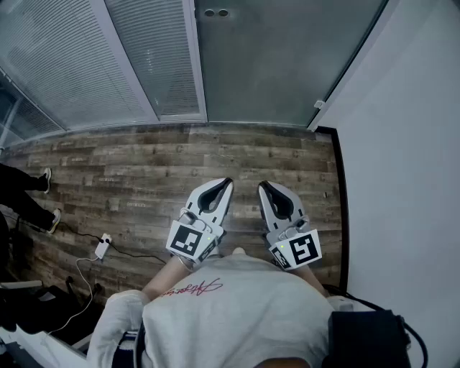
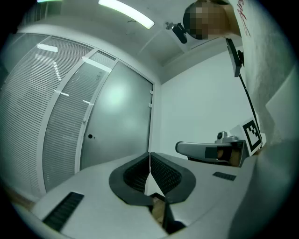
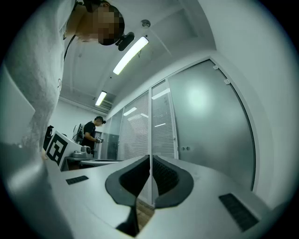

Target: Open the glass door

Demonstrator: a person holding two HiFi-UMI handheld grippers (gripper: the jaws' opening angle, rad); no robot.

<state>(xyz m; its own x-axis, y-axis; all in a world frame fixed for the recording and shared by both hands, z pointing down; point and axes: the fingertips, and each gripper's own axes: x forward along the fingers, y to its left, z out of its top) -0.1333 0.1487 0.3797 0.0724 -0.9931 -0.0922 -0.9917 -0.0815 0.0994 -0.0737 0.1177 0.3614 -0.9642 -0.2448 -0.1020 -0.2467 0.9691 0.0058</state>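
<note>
The frosted glass door (image 1: 273,57) stands shut ahead of me, beyond the wood floor, with two small round fittings (image 1: 215,13) near its left edge. Both grippers are held side by side in front of my chest, well short of the door and pointing at it. My left gripper (image 1: 228,181) is shut with nothing in it; in its own view the jaws (image 2: 149,159) meet, with the door (image 2: 119,126) behind them. My right gripper (image 1: 261,185) is likewise shut and empty, its jaws (image 3: 150,161) touching before the door (image 3: 210,121).
Glass panels with blinds (image 1: 86,57) run to the left of the door. A white wall (image 1: 402,144) borders the right. A cable and adapter (image 1: 102,248) lie on the floor at left, near a person's feet (image 1: 49,201). Another person (image 3: 91,133) stands far off.
</note>
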